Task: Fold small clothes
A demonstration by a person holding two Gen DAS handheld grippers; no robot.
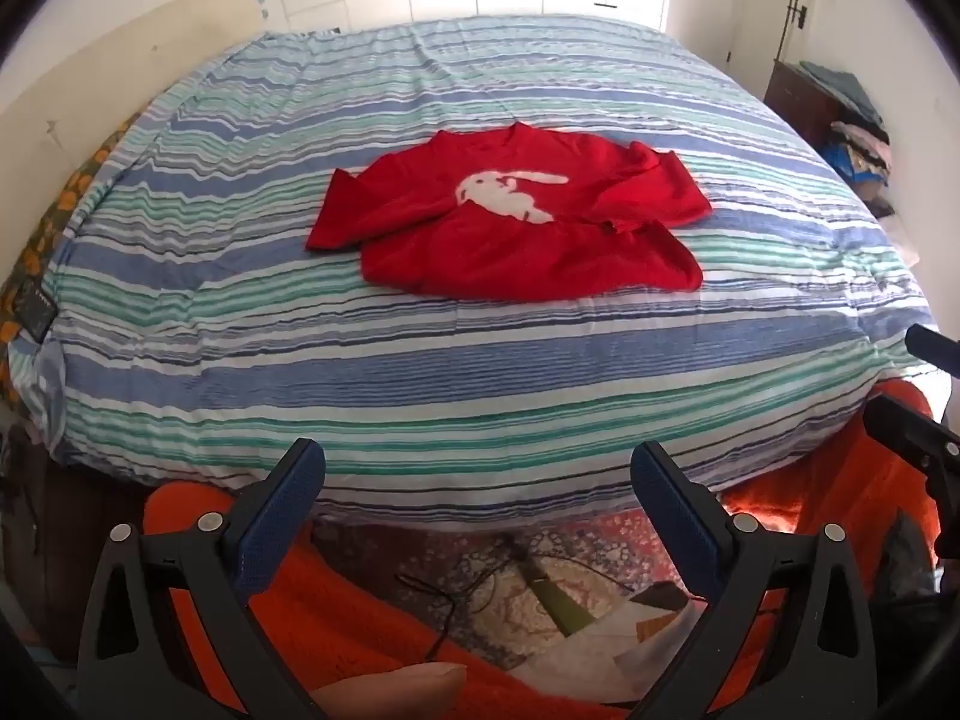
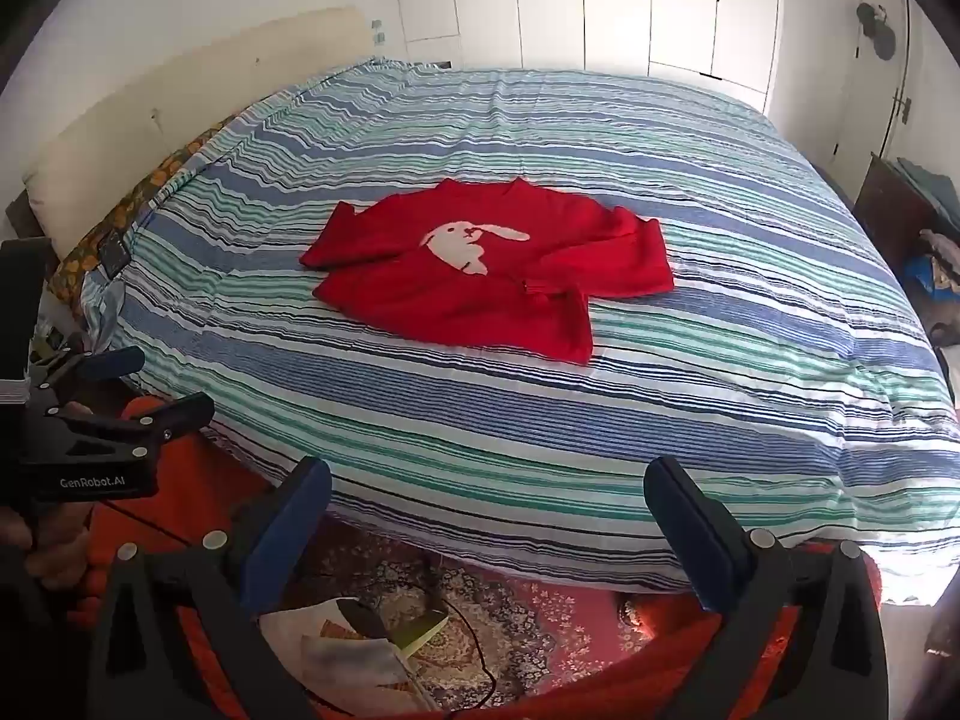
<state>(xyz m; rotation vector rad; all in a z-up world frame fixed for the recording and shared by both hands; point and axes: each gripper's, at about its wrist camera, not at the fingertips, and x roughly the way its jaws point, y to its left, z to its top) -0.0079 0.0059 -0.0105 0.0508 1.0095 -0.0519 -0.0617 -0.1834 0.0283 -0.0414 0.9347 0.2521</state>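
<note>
A red sweater (image 1: 510, 222) with a white rabbit (image 1: 510, 195) on its chest lies spread on the bed (image 1: 420, 372), near the middle of the striped cover (image 1: 240, 240). In the left wrist view it sits at about 12 o'clock from the left gripper (image 1: 478, 468), well apart from it; in the right wrist view the sweater (image 2: 480, 276) also lies at roughly 12 o'clock, far beyond the right gripper (image 2: 487, 483). Its neckline points toward the far wall, its hem toward the cameras. One sleeve is tucked in at 9 o'clock of the body, the other is bunched and partly folded over at 3 o'clock.

Both grippers hang off the near edge of the bed, over a patterned rug (image 2: 510, 612). The left gripper is spread wide with nothing between its blue pads (image 1: 282, 516). The right gripper is likewise wide apart and holds nothing. The left gripper (image 2: 150, 381) also shows from the side in the right wrist view at 9 o'clock, jaws apart.

Orange fabric (image 1: 336, 618) lies beneath the grippers. On the rug are papers (image 2: 348, 654) and a thin black cord (image 2: 474, 630). A cream headboard (image 2: 180, 102) stands at 10 o'clock, white cupboard doors (image 2: 600, 6) at 12 o'clock, and a heap of clothes (image 1: 858, 138) at 2 o'clock beside the bed.
</note>
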